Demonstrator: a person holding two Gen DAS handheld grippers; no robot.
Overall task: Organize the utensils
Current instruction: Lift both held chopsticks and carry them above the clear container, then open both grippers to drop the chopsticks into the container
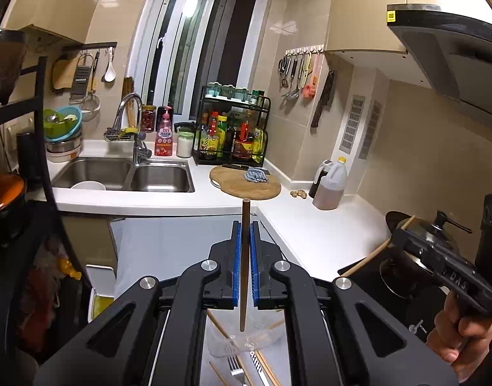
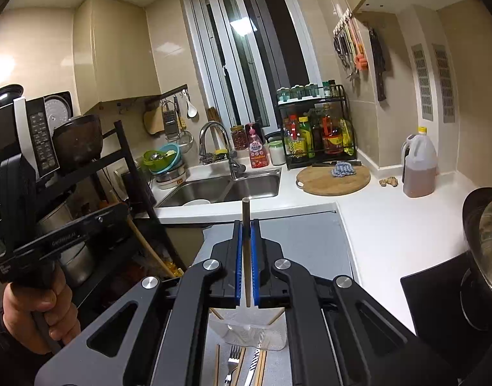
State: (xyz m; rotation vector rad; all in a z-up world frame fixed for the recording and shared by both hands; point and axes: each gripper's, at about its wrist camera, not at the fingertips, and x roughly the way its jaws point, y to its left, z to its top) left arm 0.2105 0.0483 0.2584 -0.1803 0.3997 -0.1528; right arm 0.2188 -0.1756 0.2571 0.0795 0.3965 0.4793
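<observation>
In the left wrist view my left gripper (image 1: 246, 228) is shut on a dark brown chopstick (image 1: 244, 257), which stands upright between the blue pads (image 1: 236, 257). My right gripper (image 2: 246, 225) is shut on a pale wooden chopstick (image 2: 246, 212), also upright. That gripper shows at the right edge of the left wrist view (image 1: 398, 236), with its pale chopstick (image 1: 371, 254) slanting down-left. The left gripper (image 2: 122, 210) appears at the left of the right wrist view, in a hand. Below both lie a clear plastic container (image 2: 249, 334), a fork (image 2: 233, 358) and several loose chopsticks (image 2: 263, 365).
A double sink (image 1: 126, 173) and tap sit ahead, with a round wooden board (image 1: 246, 183) and bottle rack (image 1: 233, 128) to the right. An oil jug (image 2: 419, 167) stands in the corner. A lidded pan (image 2: 484, 234) sits on a black hob at the right. A black shelf with a microwave (image 2: 36, 135) is on the left.
</observation>
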